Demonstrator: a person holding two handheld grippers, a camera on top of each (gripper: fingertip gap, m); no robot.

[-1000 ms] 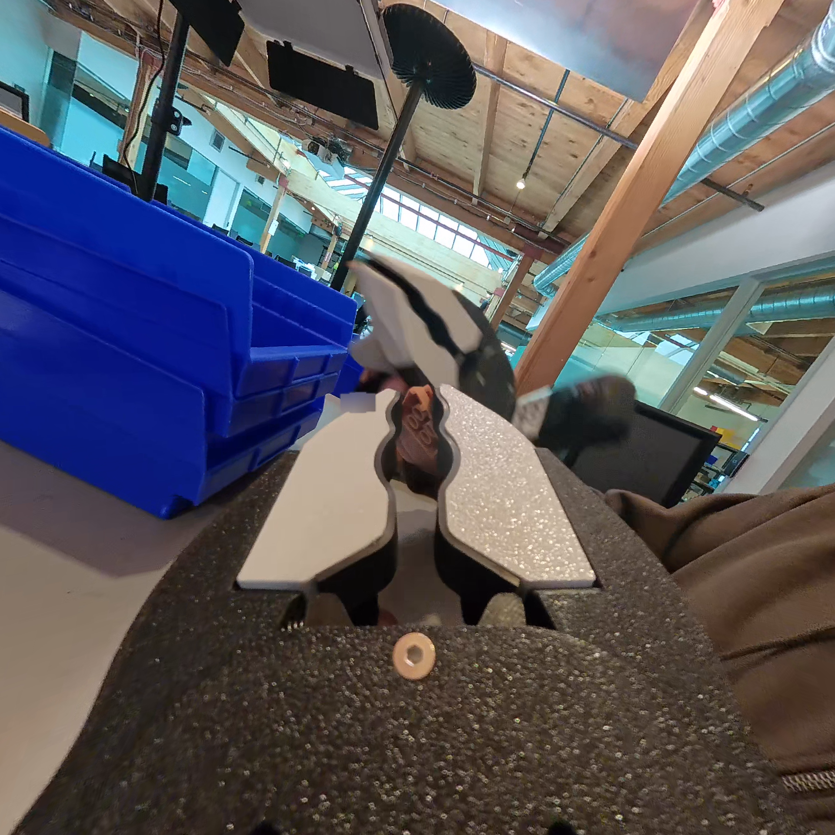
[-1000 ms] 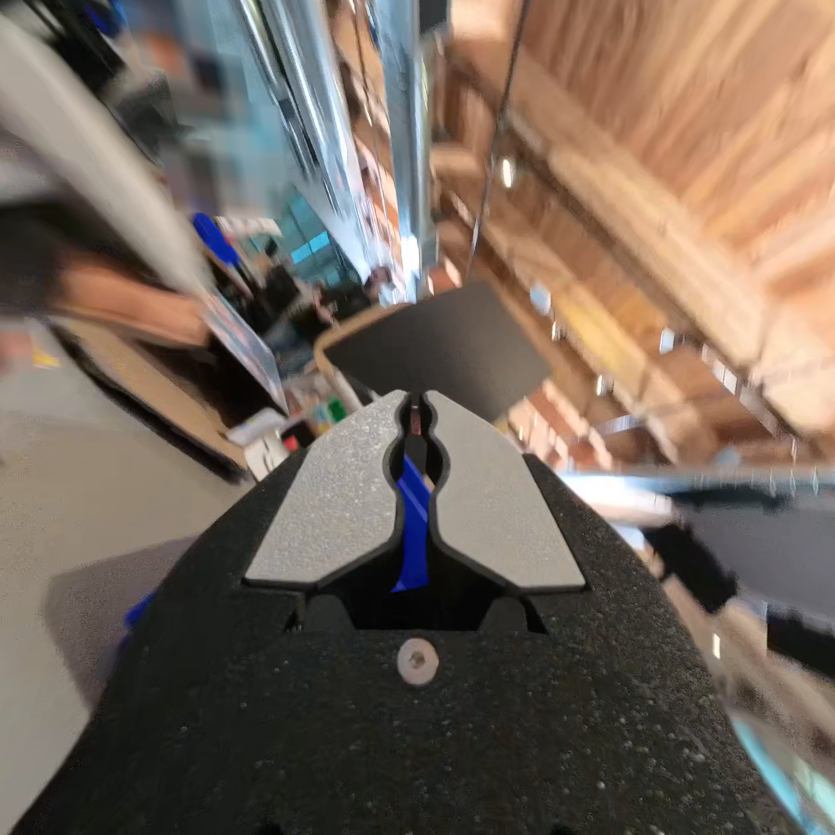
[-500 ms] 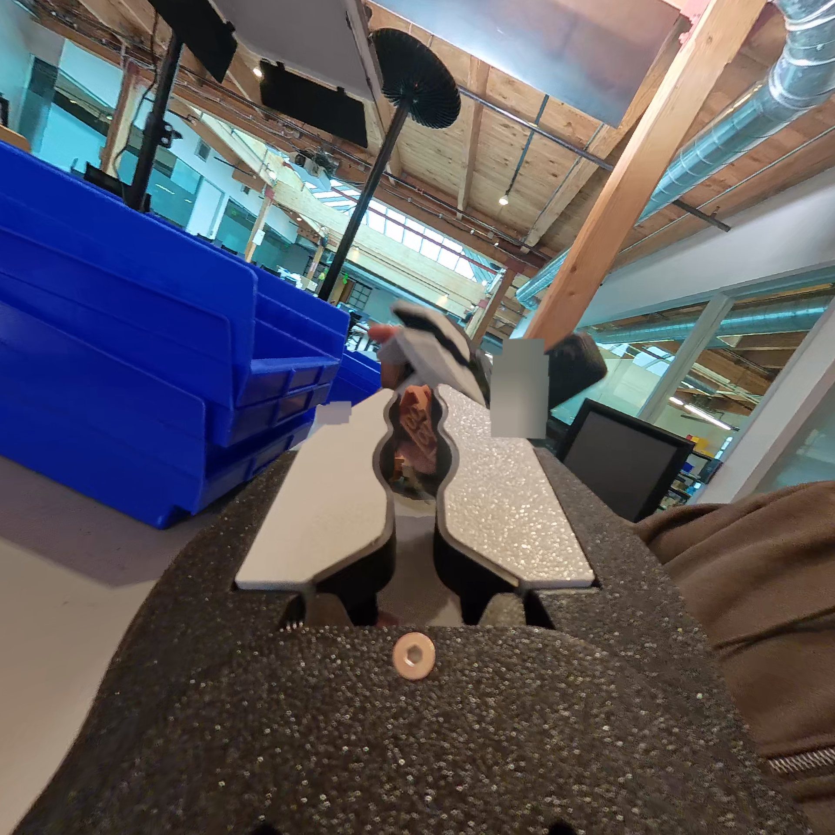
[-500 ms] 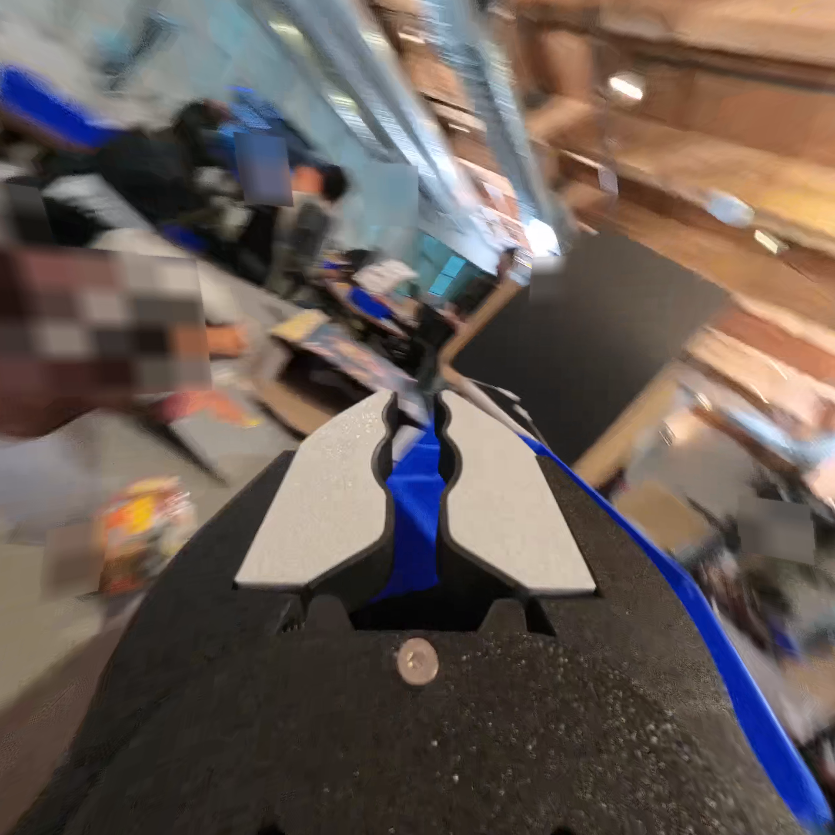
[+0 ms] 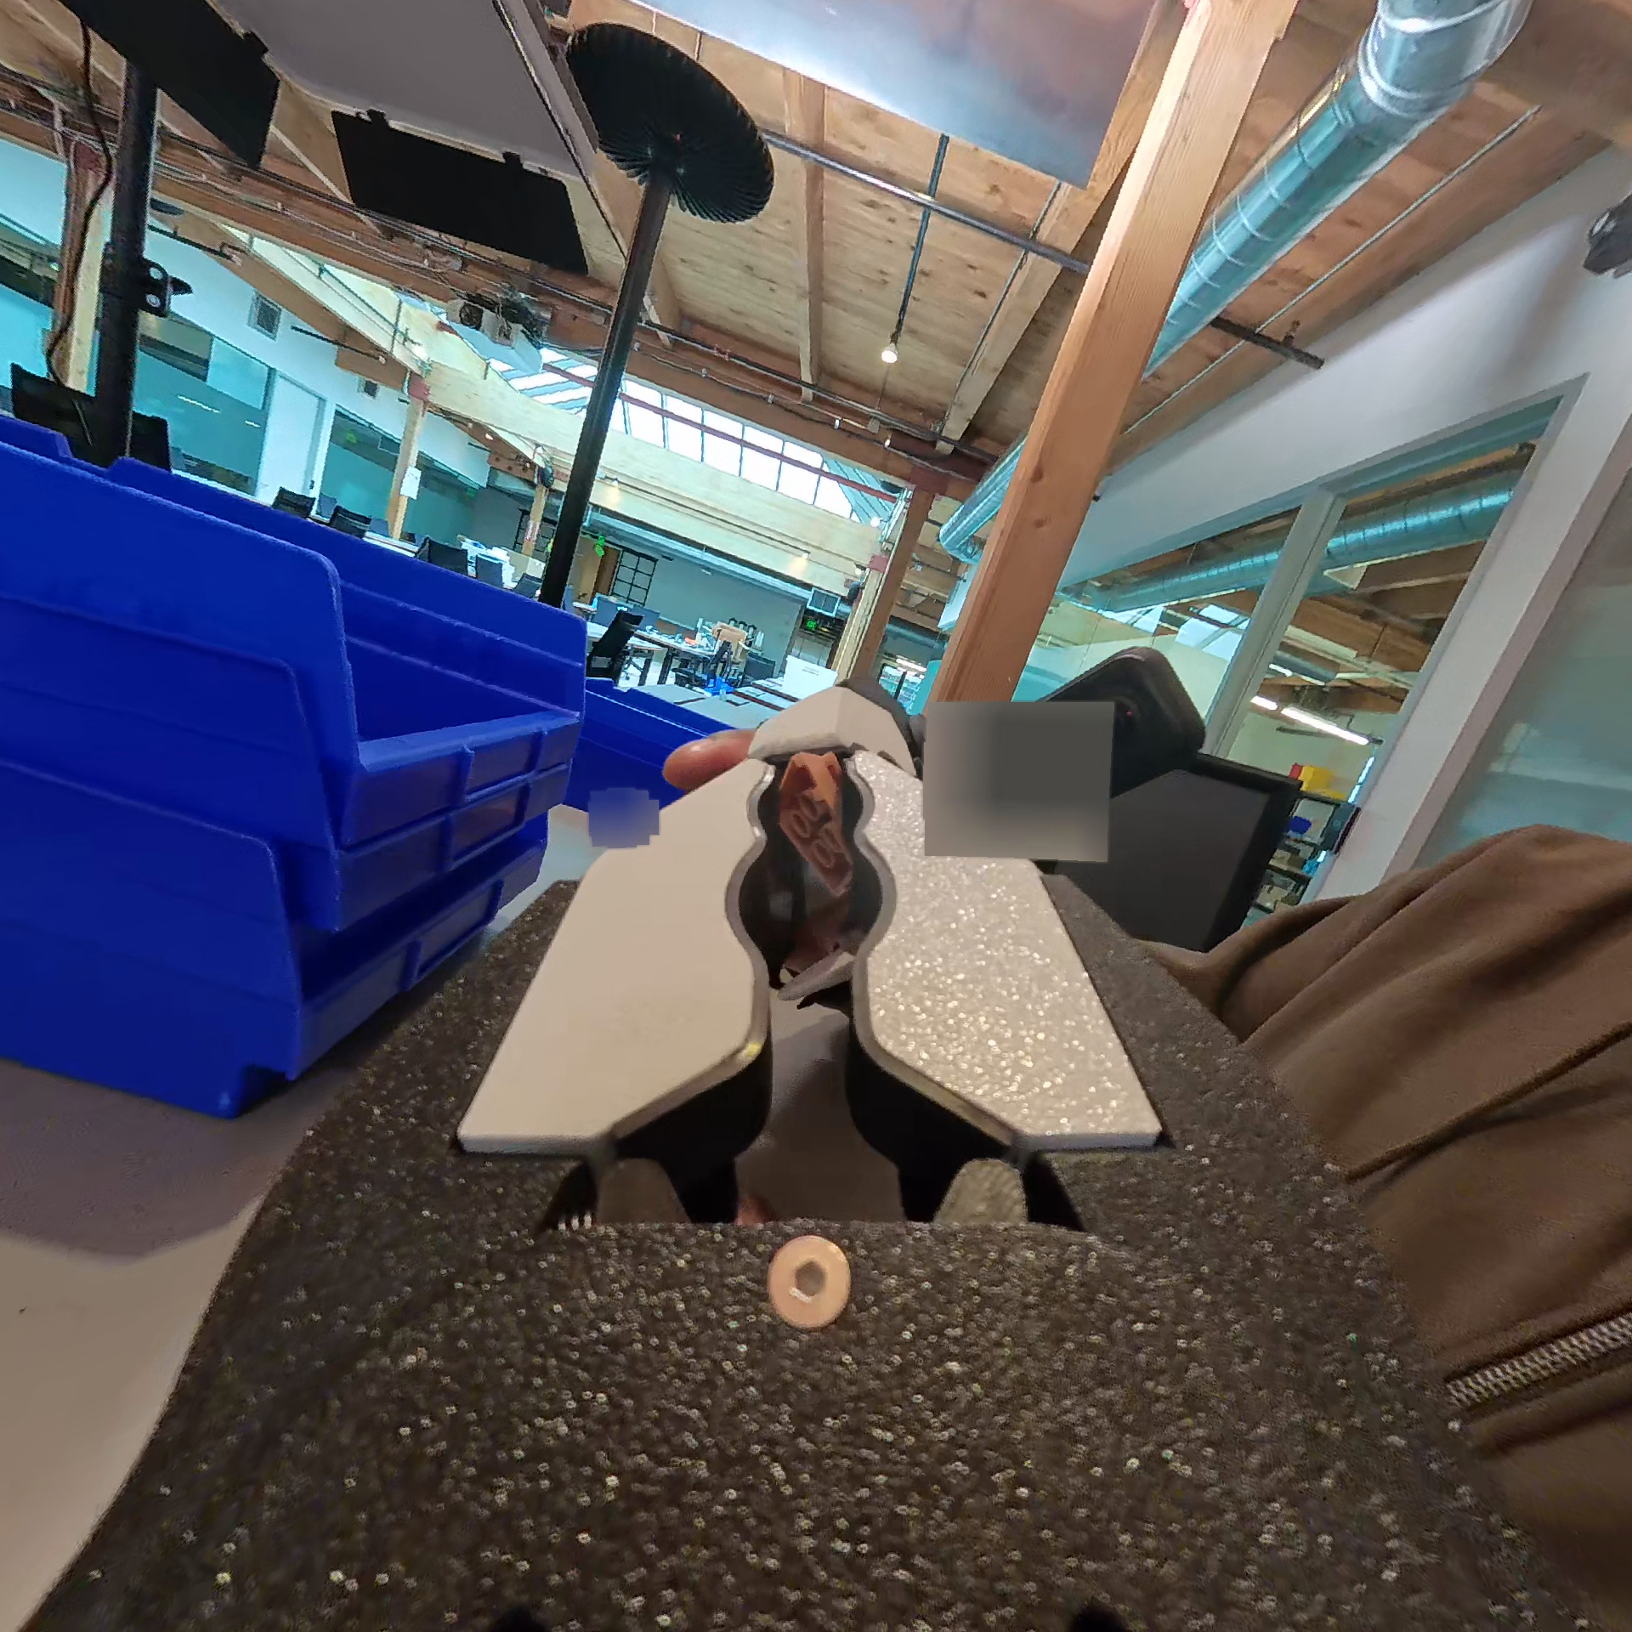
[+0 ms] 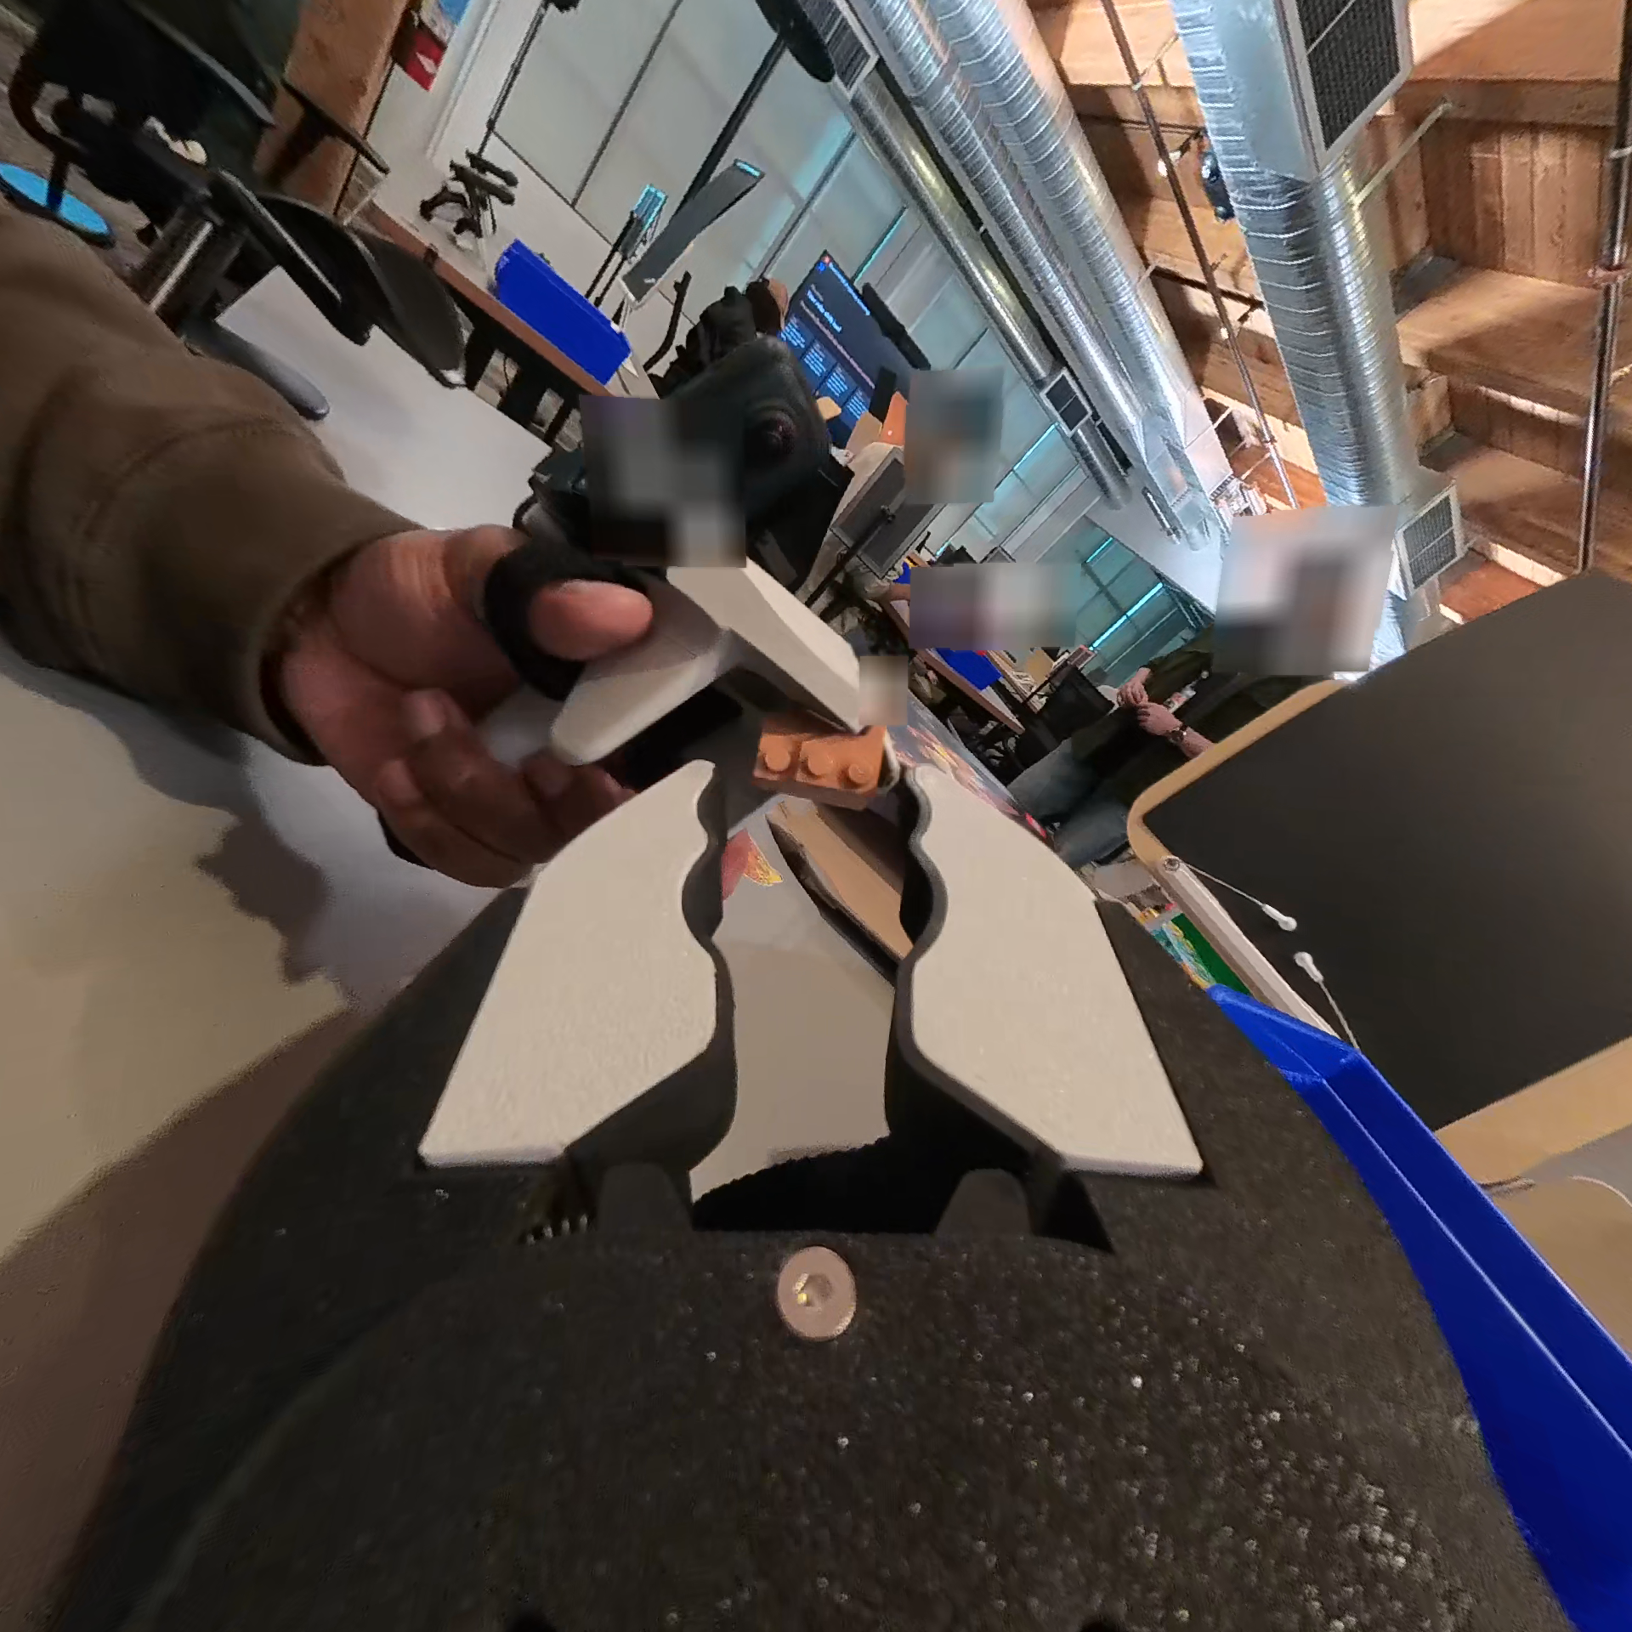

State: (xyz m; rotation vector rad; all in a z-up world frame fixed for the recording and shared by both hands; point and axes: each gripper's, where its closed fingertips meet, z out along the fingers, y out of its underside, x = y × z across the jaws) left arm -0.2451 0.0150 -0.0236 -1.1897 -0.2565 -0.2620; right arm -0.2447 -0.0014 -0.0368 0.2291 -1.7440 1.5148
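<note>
- Left wrist view: the left gripper (image 5: 811, 777) has its jaws pulled nearly together, clamped on a small orange-brown studded brick (image 5: 817, 834) that stands on edge in the slot near the tips.
- The hold looks pretty shallow, right out at the tips, so that pinch is likely all that keeps the brick from twisting.
- The right gripper (image 5: 830, 720) sits just past those tips. Only a pale finger end and one fingertip (image 5: 706, 759) of the hand holding it show. A stack of blue bins (image 5: 265, 795) is on the left and a brown sleeve (image 5: 1413, 1016) on the right.
- How deep the brick goes is hidden down in the slot.
- Right wrist view: the right gripper's jaws stand apart, one tip on each side of the brick.
- The brick hangs under the left gripper's grey finger, with the person's hand (image 6: 424, 698) behind it.
- Can't tell if the right tips actually touch the brick. A blue bin edge (image 6: 1457, 1236) is cut off at the right.
</note>
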